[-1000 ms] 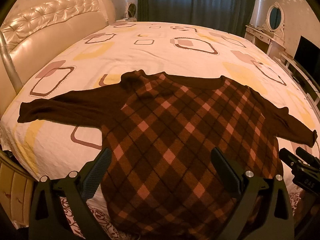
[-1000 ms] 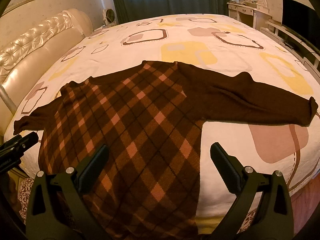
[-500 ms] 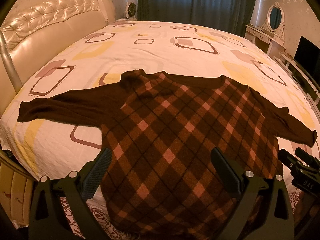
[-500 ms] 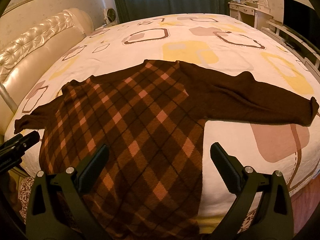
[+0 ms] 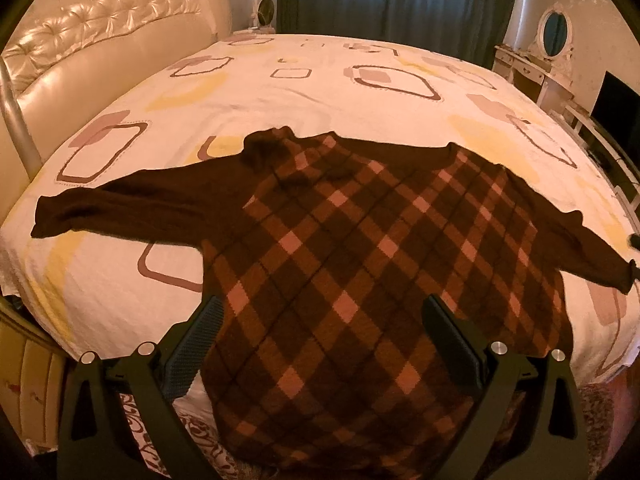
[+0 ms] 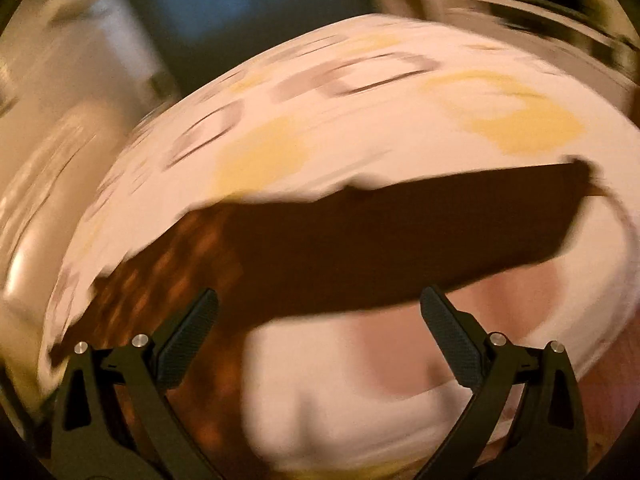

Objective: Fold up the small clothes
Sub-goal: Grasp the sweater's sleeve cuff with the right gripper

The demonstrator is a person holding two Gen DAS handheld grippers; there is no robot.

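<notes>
One argyle sweater (image 5: 360,264) with two plain brown sleeves lies spread on one bed (image 5: 320,92). Two hand-held grippers are in frame, the left hand-held gripper (image 5: 320,344) and the right hand-held gripper (image 6: 320,336), each with two fingers. Behind stand one padded headboard (image 5: 100,36), one oval mirror (image 5: 554,34) and one dark screen (image 5: 616,100).

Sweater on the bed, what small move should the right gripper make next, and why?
Probably reach to the right sleeve's cuff and pinch it: the sweater lies flat and unfolded, both sleeves out, and the right gripper is open, holding nothing, already pointing there.
</notes>
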